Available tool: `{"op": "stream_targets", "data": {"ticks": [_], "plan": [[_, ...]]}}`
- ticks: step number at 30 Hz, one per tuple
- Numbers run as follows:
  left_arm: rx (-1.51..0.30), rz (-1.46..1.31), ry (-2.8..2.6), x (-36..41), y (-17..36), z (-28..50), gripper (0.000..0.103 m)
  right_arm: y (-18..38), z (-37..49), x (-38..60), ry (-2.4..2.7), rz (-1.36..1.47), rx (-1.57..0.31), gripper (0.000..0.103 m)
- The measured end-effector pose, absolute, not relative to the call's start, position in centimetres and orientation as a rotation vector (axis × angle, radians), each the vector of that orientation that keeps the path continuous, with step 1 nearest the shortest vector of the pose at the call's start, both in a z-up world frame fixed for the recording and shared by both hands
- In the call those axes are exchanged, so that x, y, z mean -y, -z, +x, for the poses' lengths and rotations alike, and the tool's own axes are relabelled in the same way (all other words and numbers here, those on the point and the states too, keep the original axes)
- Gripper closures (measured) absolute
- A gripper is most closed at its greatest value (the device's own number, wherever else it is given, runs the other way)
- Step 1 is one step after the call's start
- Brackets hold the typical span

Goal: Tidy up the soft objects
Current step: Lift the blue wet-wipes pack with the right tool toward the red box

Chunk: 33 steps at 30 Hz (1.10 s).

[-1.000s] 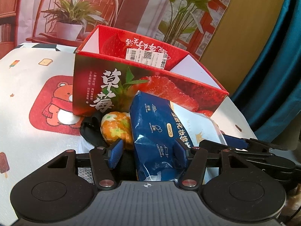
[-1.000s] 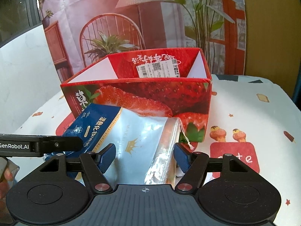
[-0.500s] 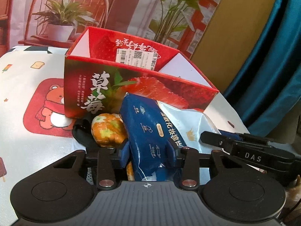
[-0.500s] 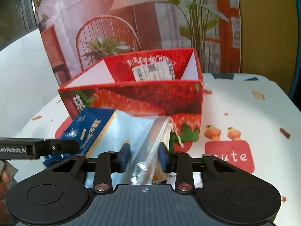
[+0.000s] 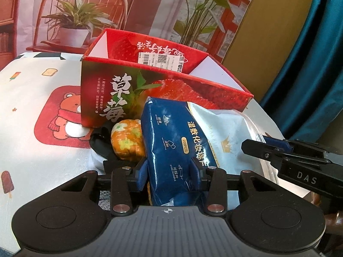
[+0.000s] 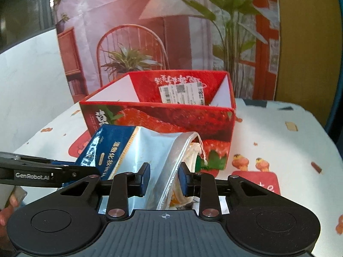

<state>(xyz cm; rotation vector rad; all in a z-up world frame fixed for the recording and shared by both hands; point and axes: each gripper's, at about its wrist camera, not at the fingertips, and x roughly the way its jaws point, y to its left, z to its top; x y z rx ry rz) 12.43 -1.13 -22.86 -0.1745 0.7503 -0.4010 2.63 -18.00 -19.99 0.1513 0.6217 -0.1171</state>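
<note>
Cotton-pad pack (image 5: 178, 147) clamped between left gripper (image 5: 169, 171) and right gripper (image 6: 164, 176), before strawberry box (image 5: 150, 87).

my left gripper (image 5: 169, 172) is black with blue pads (image 5: 143, 171) and silver screws. my right gripper (image 6: 164, 177) matches. white lettering marks their side arms.

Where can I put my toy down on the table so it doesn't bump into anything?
Free patches: the tablecloth right of the strawberry box, and the bear picture on its left. It is crowded in front of the box, where the blue pack, both grippers and the orange soft toy bunch together.
</note>
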Motion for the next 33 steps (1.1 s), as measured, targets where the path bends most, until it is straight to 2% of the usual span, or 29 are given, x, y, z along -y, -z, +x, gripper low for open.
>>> {"op": "stream_targets", "data": {"ticks": [3,5,8,19,21,23,27,33], "plan": [[-0.753,-0.182,0.403,1.0,22.9,12.4,0.059,19.8,2.7,16.6,0.102,0.048,-0.604,0.078],[-0.753,-0.184,0.404,1.1,23.0,12.4,0.059,19.7,2.7,15.6,0.065,-0.011,-0.589,0.085],[-0.751,-0.184,0.404,1.1,23.0,12.3,0.059,19.7,2.9,14.3,0.029,-0.063,-0.589,0.087],[-0.755,-0.193,0.411,0.9,23.2,12.6,0.059,20.9,3.3,16.8,0.070,0.096,-0.654,0.087],[-0.756,-0.199,0.418,0.9,23.0,12.7,0.063,21.2,3.5,17.5,0.059,0.152,-0.681,0.087],[-0.752,-0.203,0.425,0.8,22.7,12.9,0.068,21.3,3.7,17.9,0.036,0.206,-0.690,0.099],[-0.729,-0.231,0.437,0.2,21.8,12.9,0.074,19.5,4.1,17.8,-0.007,0.211,-0.647,0.100],[-0.643,-0.265,0.434,-1.1,18.9,13.4,0.074,15.9,5.7,18.1,-0.050,0.197,-0.568,0.101]]}}
